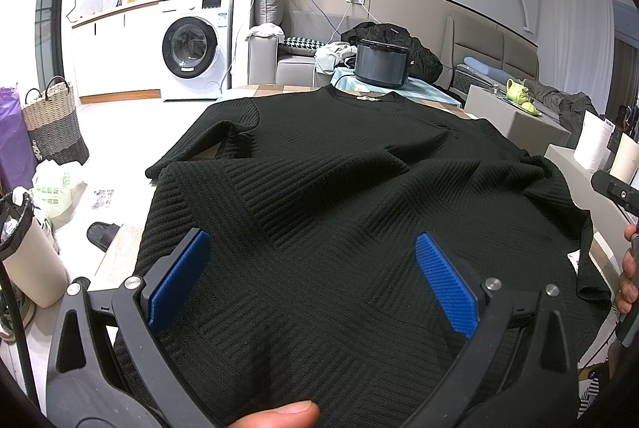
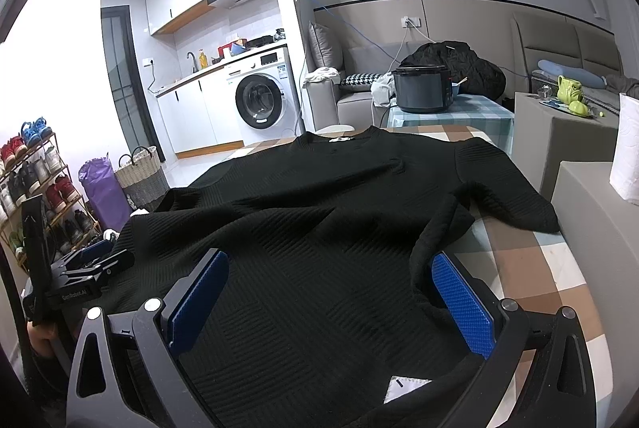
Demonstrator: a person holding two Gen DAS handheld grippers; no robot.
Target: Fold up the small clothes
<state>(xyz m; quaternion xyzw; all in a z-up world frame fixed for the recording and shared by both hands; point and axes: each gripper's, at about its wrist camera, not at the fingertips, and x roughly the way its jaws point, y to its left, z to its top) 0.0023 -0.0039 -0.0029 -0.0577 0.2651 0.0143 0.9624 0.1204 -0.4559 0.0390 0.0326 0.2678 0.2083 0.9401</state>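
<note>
A black ribbed short-sleeved top (image 1: 339,180) lies spread on the checked tablecloth (image 2: 527,260), collar at the far end, rumpled across the middle. It also shows in the right wrist view (image 2: 319,212). My left gripper (image 1: 311,256) is open, its blue pads (image 1: 179,280) wide apart above the hem at the left side. My right gripper (image 2: 331,276) is open, blue pads (image 2: 459,304) apart over the hem's right part. A white care label (image 2: 403,388) shows at the hem. The left gripper shows at the left edge of the right wrist view (image 2: 92,268).
A dark rice cooker (image 2: 423,88) stands on a small table beyond the collar. A paper towel roll (image 2: 627,152) and grey boxes (image 2: 559,144) are at the right. A woven basket (image 1: 52,120), bin (image 1: 28,248) and slipper (image 1: 102,234) are on the floor at the left.
</note>
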